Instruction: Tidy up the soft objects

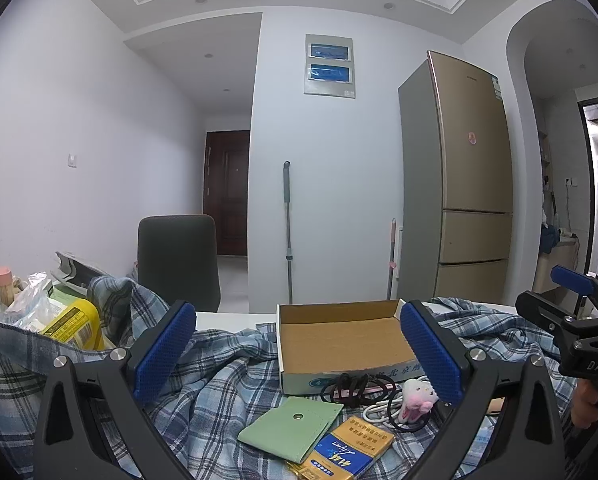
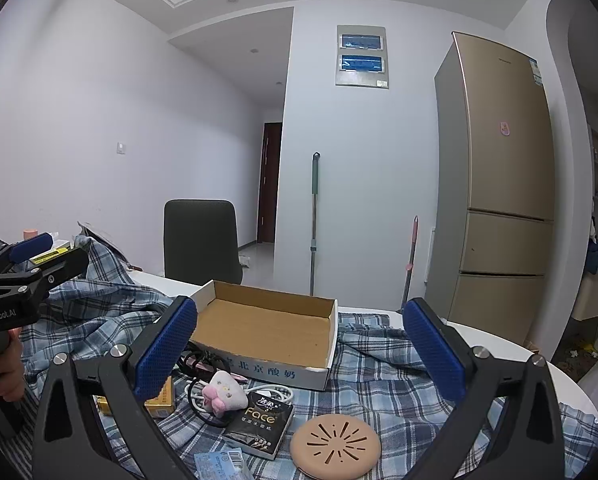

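Left claw (image 1: 299, 354) first: through its own camera I see it spread wide and holding nothing, hovering above the plaid cloth (image 1: 219, 364) that covers the bench. Between its blue pads (image 1: 163, 354) sits the empty cardboard box (image 1: 341, 340). Just in front of the box lies a tangle: a black cable (image 1: 353, 390), a white cord (image 1: 383, 410) and a small pink plush (image 1: 417, 398), touching one another. Nearer me are a green pouch (image 1: 293, 426) and a blue-and-yellow packet (image 1: 353, 446), the packet overlapping the pouch's corner. My worry here is the plush: if I pinch it where it rests on the cords, they may come up with it and drag across the box front. The pouch lies flat, so my pads could bunch the loose cloth instead.

From the right camera, my right claw (image 2: 301, 354) is likewise spread and empty. The box (image 2: 267, 328) stands ahead, the plush (image 2: 225, 394) beside a black Face pack (image 2: 261, 420), and a round tan pad (image 2: 335, 444) lies flat nearest me. The left claw (image 2: 31, 252) hangs at the left edge. Both claws face the same small cluster, so reaching together risks a knock. The pad, lying flush on the cloth, looks hard to get under without snagging fabric.
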### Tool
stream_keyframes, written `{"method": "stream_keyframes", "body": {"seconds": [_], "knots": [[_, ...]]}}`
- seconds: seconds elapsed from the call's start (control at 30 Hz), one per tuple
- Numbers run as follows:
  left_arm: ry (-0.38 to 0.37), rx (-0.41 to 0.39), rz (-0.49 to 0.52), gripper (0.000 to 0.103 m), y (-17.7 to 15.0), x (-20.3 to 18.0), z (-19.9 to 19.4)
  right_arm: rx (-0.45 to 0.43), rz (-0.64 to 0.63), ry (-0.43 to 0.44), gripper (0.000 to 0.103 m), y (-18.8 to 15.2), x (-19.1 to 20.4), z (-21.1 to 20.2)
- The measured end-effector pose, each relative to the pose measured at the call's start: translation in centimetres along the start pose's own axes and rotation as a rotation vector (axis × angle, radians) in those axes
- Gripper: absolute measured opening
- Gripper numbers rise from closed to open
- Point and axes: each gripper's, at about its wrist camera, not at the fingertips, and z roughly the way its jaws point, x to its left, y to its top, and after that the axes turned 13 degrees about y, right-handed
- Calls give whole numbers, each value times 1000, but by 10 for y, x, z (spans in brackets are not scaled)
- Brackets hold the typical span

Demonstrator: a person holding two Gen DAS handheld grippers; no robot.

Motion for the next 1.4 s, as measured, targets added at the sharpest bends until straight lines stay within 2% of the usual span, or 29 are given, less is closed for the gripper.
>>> {"method": "stream_keyframes", "body": {"seconds": [0.7,0.9,1.4], "knots": [[-4,-4,21,103,-2,-5,-3,-7,4,0,103,0,-2,-3],[-26,16,54,103,-3,-11,2,22,-7,-9,103,0,0,2],[-15,45,66,103,-8,-15,11,27,-23,-25,103,2,4,1]]}}
